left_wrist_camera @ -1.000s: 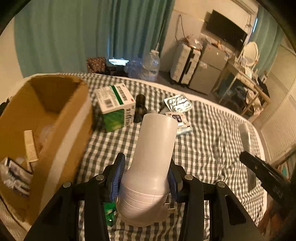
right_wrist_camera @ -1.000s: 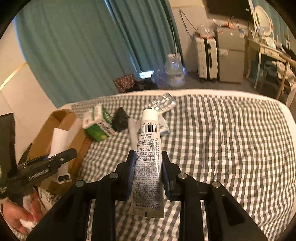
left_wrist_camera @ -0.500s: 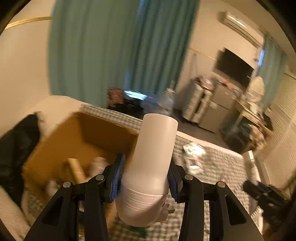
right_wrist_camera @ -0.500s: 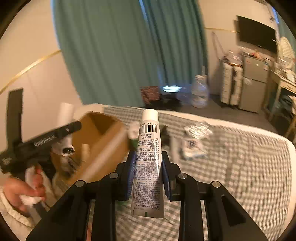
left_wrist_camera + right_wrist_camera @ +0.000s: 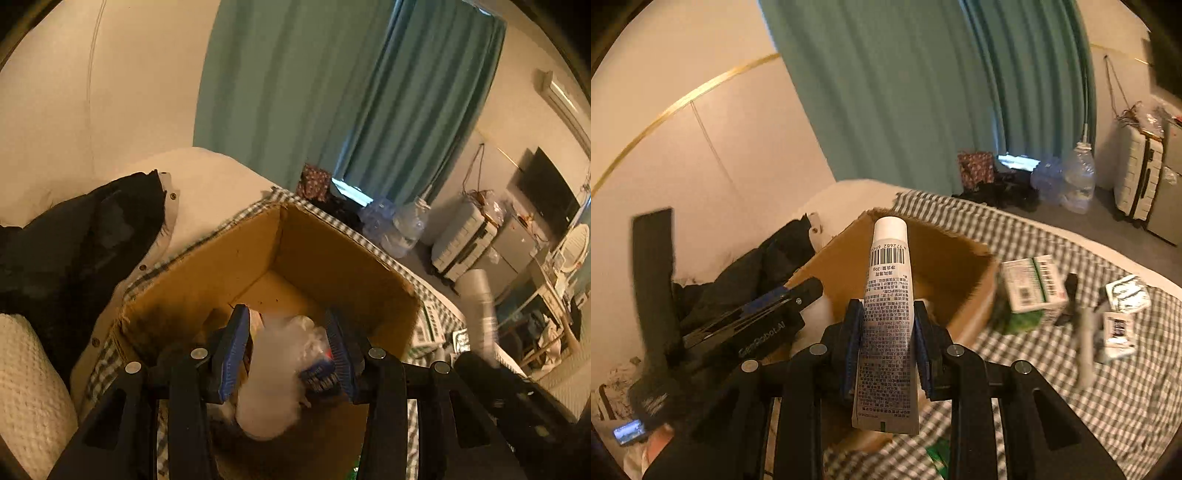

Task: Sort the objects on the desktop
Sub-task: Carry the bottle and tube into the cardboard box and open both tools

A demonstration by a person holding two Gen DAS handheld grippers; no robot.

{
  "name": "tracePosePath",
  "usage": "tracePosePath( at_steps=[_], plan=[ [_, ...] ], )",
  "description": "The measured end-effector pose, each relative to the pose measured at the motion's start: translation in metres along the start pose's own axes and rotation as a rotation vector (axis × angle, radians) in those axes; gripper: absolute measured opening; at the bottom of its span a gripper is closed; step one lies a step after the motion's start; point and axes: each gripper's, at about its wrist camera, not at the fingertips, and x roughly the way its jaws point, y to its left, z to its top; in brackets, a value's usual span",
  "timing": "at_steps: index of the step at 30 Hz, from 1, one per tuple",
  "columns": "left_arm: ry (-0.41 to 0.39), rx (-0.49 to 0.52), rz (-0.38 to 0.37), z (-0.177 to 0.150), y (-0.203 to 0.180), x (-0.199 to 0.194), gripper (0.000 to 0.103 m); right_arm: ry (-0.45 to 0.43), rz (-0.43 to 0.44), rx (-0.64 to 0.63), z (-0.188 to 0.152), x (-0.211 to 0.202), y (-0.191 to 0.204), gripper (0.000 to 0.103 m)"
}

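My left gripper (image 5: 286, 354) hangs open over the brown cardboard box (image 5: 332, 266). The white plastic bottle (image 5: 273, 380) is a blur between and below its pads, apart from them, over other items in the box. My right gripper (image 5: 886, 343) is shut on a white tube (image 5: 886, 325) with a barcode, cap pointing up, held at the box's near rim (image 5: 975, 325). The left gripper also shows in the right wrist view (image 5: 768, 317), at the box's left side. The tube shows in the left wrist view (image 5: 480, 306) at the right.
A green and white carton (image 5: 1030, 291), a small black bottle (image 5: 1069, 295) and white packets (image 5: 1119, 321) lie on the checked cloth (image 5: 1071, 387) right of the box. A dark jacket (image 5: 74, 251) lies left of the box. Suitcases (image 5: 1141, 184) and a water jug (image 5: 1078, 177) stand beyond.
Both grippers have swung left from the checked cloth to the box. My left gripper has opened and the white bottle has dropped from its pads into the box. The right still holds the tube.
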Motion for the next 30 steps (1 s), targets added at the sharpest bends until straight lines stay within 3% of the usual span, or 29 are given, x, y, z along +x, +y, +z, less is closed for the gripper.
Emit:
tracePosePath(
  at_steps=[5, 6, 8, 9, 13, 17, 19, 23, 30],
  plan=[
    [0.037, -0.026, 0.022, 0.001, 0.015, 0.024, 0.047, 0.023, 0.002, 0.016, 0.007, 0.031, 0.001, 0.029],
    [0.046, -0.03, 0.032, 0.002, 0.017, 0.028, 0.049, 0.017, 0.003, 0.019, 0.009, 0.032, -0.002, 0.05],
    [0.061, -0.067, 0.046, 0.001, 0.023, 0.033, 0.067, 0.004, -0.025, 0.037, 0.011, 0.031, -0.006, 0.08],
    [0.058, -0.087, 0.043, 0.001, 0.026, 0.033, 0.067, -0.026, -0.052, 0.05, 0.01, 0.024, -0.013, 0.083],
    [0.034, -0.072, 0.054, 0.001, 0.021, 0.028, 0.071, -0.08, -0.125, 0.062, 0.009, -0.002, -0.046, 0.083],
    [0.017, -0.009, 0.035, -0.001, 0.0, 0.024, 0.093, -0.085, -0.209, 0.093, -0.002, -0.034, -0.09, 0.083],
    [-0.014, 0.054, 0.027, -0.007, -0.019, 0.012, 0.097, -0.088, -0.253, 0.105, -0.011, -0.058, -0.117, 0.083],
    [-0.062, 0.159, -0.066, -0.022, -0.054, -0.01, 0.103, -0.104, -0.333, 0.137, -0.024, -0.108, -0.164, 0.083],
    [-0.021, 0.255, -0.184, -0.048, -0.098, -0.019, 0.103, -0.167, -0.394, 0.219, -0.056, -0.166, -0.227, 0.086]
  ],
)
